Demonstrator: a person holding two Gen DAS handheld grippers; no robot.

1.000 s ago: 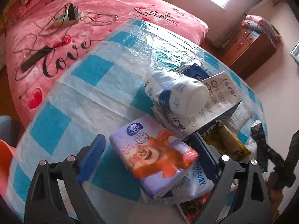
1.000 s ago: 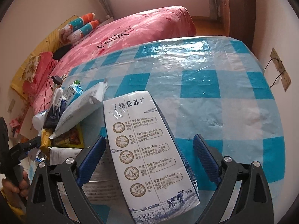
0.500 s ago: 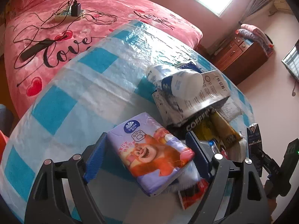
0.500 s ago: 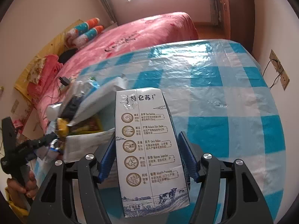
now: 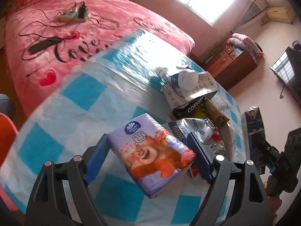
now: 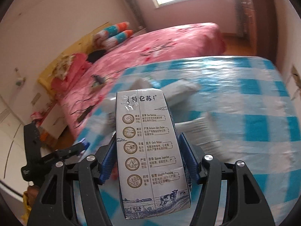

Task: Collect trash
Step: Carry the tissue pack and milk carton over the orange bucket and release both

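My left gripper [image 5: 148,154] is shut on a purple tissue pack [image 5: 150,154] printed with a cartoon bear, held just above the blue-and-white checked table [image 5: 79,101]. Its blue pads press both sides of the pack. My right gripper [image 6: 148,156] is shut on a tall white milk carton [image 6: 148,146] with blue print, lifted over the table [image 6: 254,101]. In the left wrist view that carton [image 5: 254,131] and the right gripper show at the right edge. A pile of trash [image 5: 195,101] lies further back: a white bottle, a coffee box, yellow and white wrappers.
A pink bed [image 5: 75,28] with cables and a charger on it runs along the table's far side. A wooden dresser [image 5: 231,60] and a screen [image 5: 287,67] stand at the right. An orange chair edge [image 5: 5,131] sits at the left. Blurred wrappers [image 6: 180,90] lie behind the carton.
Both grippers closed on their items and lifted them. The tissue pack has come away from the pile toward me, and the carton has risen and tilted more upright.
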